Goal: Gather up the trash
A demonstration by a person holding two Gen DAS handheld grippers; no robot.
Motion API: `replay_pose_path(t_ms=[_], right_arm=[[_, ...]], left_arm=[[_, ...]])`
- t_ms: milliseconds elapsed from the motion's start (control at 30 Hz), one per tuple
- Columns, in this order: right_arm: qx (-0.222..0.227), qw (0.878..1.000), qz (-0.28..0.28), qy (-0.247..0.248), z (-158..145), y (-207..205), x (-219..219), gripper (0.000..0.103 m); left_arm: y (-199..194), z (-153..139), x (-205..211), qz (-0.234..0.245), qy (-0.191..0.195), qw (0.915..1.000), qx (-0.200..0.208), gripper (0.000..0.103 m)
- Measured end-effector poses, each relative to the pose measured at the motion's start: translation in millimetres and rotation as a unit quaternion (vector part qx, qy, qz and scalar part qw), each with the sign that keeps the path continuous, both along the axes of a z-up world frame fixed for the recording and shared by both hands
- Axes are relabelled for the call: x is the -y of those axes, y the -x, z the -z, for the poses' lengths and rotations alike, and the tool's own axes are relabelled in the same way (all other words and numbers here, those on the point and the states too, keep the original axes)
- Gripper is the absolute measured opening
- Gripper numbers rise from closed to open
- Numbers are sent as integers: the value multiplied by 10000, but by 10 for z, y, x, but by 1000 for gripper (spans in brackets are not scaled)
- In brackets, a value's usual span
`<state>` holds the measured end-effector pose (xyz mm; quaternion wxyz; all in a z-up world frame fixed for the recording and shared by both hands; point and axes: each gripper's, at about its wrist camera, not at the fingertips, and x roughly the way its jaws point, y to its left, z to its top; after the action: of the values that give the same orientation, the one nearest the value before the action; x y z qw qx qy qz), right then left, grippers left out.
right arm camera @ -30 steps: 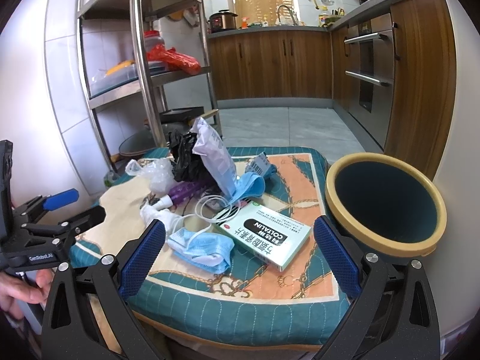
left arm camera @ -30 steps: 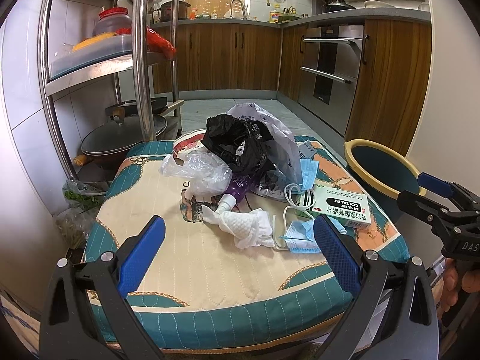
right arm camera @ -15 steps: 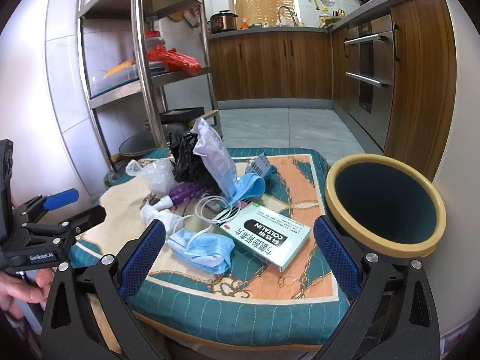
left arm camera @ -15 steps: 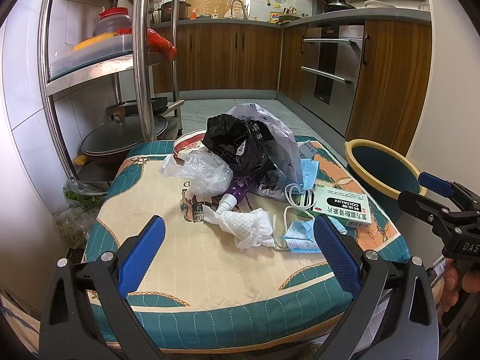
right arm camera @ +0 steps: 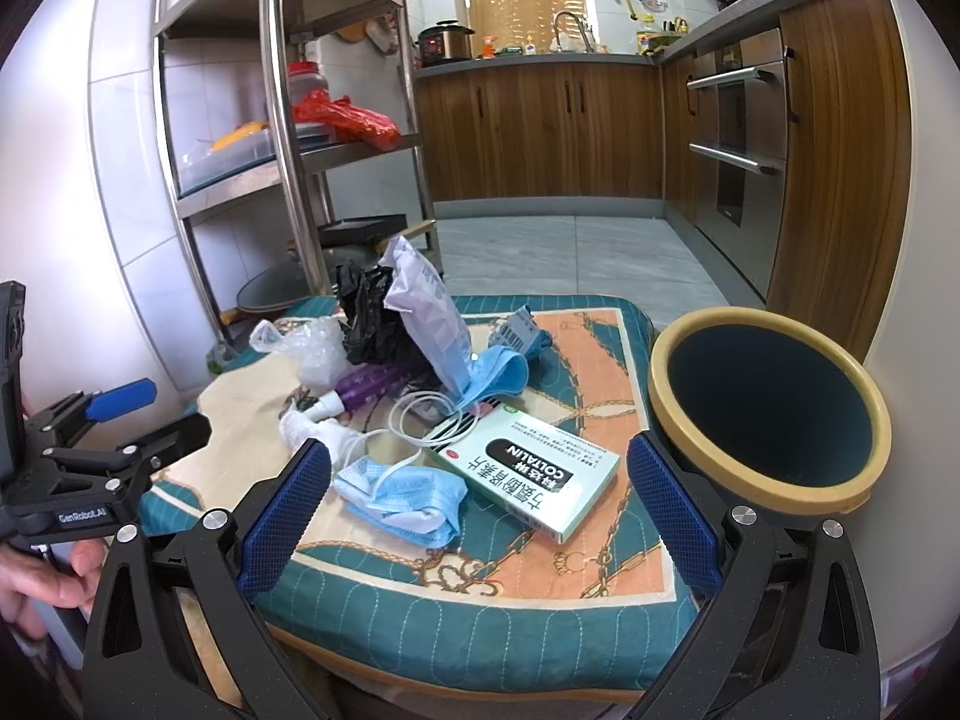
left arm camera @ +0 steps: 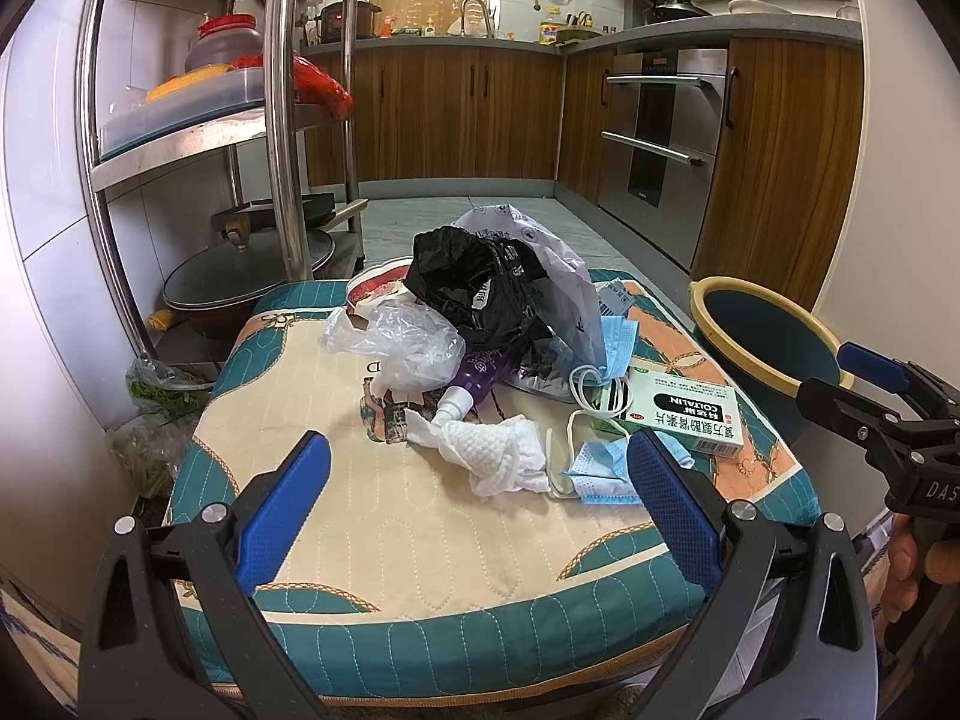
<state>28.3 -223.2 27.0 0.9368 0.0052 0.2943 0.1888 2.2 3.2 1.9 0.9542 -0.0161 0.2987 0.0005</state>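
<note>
Trash lies heaped mid-cushion: bags, masks, a tissue, a green box, with the bin just beside. Left gripper and right gripper hover spread wide, empty, touching nothing

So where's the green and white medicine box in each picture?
Left wrist view: the medicine box lies right of centre on the cushion, just past the left gripper's right finger.
Right wrist view: the box lies near the middle, between the right gripper's open fingers.
Shared landmark: the yellow-rimmed bin, to the box's right in both.
</note>
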Motion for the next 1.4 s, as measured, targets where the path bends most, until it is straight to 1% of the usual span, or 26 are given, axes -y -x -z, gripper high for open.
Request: replay_pose_path(t_ms=[200, 500, 733, 800, 867, 933, 1000, 1067, 1100, 1200, 1233, 1300, 1333, 1367, 1400], right_arm=[[-5, 10000, -3, 9, 6, 2, -3, 98], [-131, 9999, 46, 18, 20, -38, 64, 98], [-392, 9991, 178, 22, 111, -108, 66, 98], [-493, 9985, 247, 8, 145, -146, 89, 98], [-635, 9974, 347, -6, 196, -194, 125, 98], [-766, 9962, 424, -38, 241, -234, 158, 98], [-874, 9949, 496, -70, 290, -286, 187, 98], [-925, 9942, 543, -63, 328, -325, 207, 98], [-947, 9940, 555, -30, 349, -360, 212, 98], [-1022, 9933, 524, 149, 408, -461, 187, 97], [-1058, 9930, 505, 172, 420, -489, 178, 97], [-1124, 9924, 467, 203, 449, -538, 164, 97], [-1151, 9922, 439, 198, 462, -558, 154, 97], [-1161, 9922, 424, 175, 464, -564, 153, 97], [-1166, 9922, 409, 152, 462, -566, 156, 97]], left_arm=[[-4, -1, 3, 2, -25, 10000, -43, 98], [-85, 93, 2, -3, -37, 9996, -293, 98], [-344, 213, 9, -47, 103, 9988, -469, 97], [-433, 265, 16, -12, 160, 9983, -568, 95], [-522, 331, 36, 22, 129, 9975, -698, 90], [-607, 401, 42, -2, 123, 9965, -823, 88], [-674, 460, 28, -31, 177, 9957, -906, 83], [-720, 505, 4, -59, 199, 9950, -972, 74], [-739, 520, -2, -63, 204, 9948, -993, 72], [-801, 577, -31, -15, 286, 9934, -1110, 61], [-818, 605, -35, 24, 315, 9926, -1171, 54], [-837, 650, -47, 69, 365, 9914, -1258, 46], [-837, 653, -50, 85, 381, 9910, -1280, 38], [-835, 654, -53, 105, 390, 9908, -1289, 32], [-825, 642, -59, 118, 396, 9910, -1276, 29]])
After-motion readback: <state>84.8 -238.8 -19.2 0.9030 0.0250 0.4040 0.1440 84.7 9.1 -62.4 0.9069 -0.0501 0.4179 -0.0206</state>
